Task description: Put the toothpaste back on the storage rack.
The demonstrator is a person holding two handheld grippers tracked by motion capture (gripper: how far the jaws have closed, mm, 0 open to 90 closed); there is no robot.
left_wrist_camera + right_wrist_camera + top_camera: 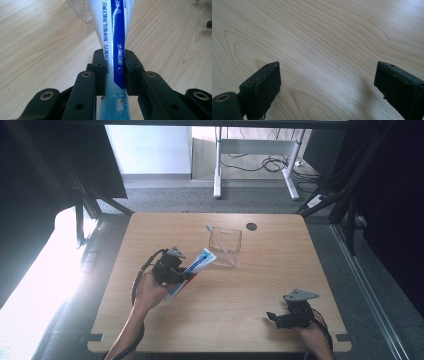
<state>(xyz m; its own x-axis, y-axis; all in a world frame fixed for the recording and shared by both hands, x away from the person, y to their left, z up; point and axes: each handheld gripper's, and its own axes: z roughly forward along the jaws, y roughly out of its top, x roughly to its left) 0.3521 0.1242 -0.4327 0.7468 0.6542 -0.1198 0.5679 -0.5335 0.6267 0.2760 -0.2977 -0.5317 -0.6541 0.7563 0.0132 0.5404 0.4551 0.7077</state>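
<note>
My left gripper has its jaws pinched narrow across a white-and-blue toothpaste tube, the pads pressing its flattened sides partway along, so the longer printed end sticks out ahead of the jaws and the short end trails back toward my hand. I judge I hold it this way to steer that leading end into the clear plastic container, which stands just beyond the tube's tip with a toothbrush leaning inside it. The tube looks to be off the wooden table, slanting toward the container. My right gripper rests well apart at the near right, jaws spread wide, holding nothing.
</note>
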